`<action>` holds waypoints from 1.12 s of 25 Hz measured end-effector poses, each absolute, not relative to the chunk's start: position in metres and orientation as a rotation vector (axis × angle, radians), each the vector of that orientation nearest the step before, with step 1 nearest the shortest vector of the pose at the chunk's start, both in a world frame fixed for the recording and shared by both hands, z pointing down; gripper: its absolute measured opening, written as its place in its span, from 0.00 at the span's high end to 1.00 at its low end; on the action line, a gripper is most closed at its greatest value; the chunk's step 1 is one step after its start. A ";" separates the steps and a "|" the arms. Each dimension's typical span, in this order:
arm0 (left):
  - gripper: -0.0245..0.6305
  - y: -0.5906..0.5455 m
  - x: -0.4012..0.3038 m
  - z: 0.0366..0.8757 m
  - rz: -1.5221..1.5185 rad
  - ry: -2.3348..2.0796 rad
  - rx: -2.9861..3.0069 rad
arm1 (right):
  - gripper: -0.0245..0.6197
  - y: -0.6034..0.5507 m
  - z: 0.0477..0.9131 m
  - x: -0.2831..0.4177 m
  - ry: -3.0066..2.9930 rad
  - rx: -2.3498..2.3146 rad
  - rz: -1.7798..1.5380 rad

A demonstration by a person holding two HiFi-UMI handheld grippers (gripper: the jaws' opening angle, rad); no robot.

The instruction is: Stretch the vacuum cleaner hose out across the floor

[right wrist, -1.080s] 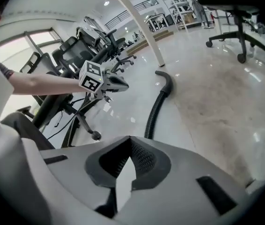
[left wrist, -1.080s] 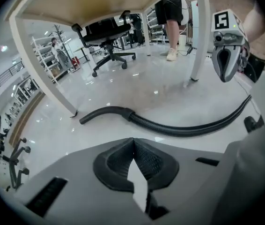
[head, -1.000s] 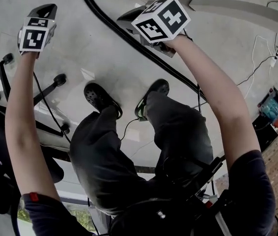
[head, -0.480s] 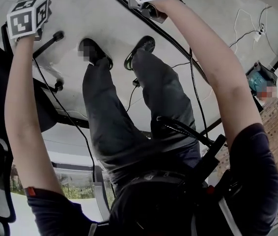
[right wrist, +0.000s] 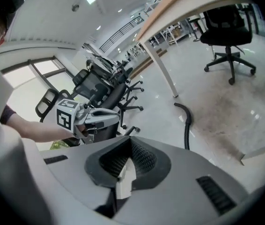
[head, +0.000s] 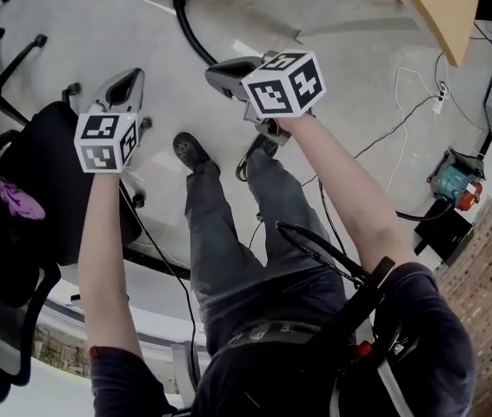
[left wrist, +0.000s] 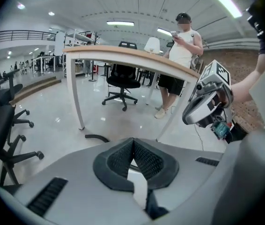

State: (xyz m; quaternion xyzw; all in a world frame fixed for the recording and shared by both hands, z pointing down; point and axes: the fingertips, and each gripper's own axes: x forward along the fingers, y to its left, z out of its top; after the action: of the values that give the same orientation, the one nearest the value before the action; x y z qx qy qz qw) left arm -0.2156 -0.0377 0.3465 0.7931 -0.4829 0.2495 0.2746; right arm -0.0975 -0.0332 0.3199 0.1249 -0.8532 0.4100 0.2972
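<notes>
A black chair (head: 46, 159) with a purple cloth (head: 20, 200) on it stands to the left of the left tongs (head: 128, 78). The left tongs are squeezed tight together and hold nothing. The black vacuum hose (head: 181, 16) lies curved on the floor (head: 333, 24), out in front of both tongs and down below them. It is well apart from both. Just to the right, the right tongs (head: 216, 72) are squeezed tight too, and they are empty. A wooden desk (head: 437, 11) stands farther off, past the right tongs.
</notes>
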 end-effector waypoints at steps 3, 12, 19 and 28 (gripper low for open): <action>0.95 -0.027 -0.215 0.287 0.592 -1.308 2.148 | 0.96 -0.014 0.269 -0.108 -2.328 0.402 1.152; 0.95 0.002 -0.223 0.156 0.517 -1.327 2.254 | 0.96 0.028 0.151 -0.166 -2.461 0.388 1.163; 0.95 0.018 -0.226 0.052 0.396 -1.470 2.333 | 0.96 0.019 0.042 -0.175 -2.641 0.328 0.997; 0.95 0.070 -0.202 -0.046 0.019 -1.728 2.244 | 0.96 0.056 -0.051 -0.143 -2.837 0.131 0.801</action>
State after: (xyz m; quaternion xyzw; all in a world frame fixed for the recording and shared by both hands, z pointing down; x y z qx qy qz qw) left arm -0.2016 0.0703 -0.0458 0.7828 -0.6028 0.0068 0.1543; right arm -0.1426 0.0558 -0.0507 0.0442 -0.9571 0.2702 0.0951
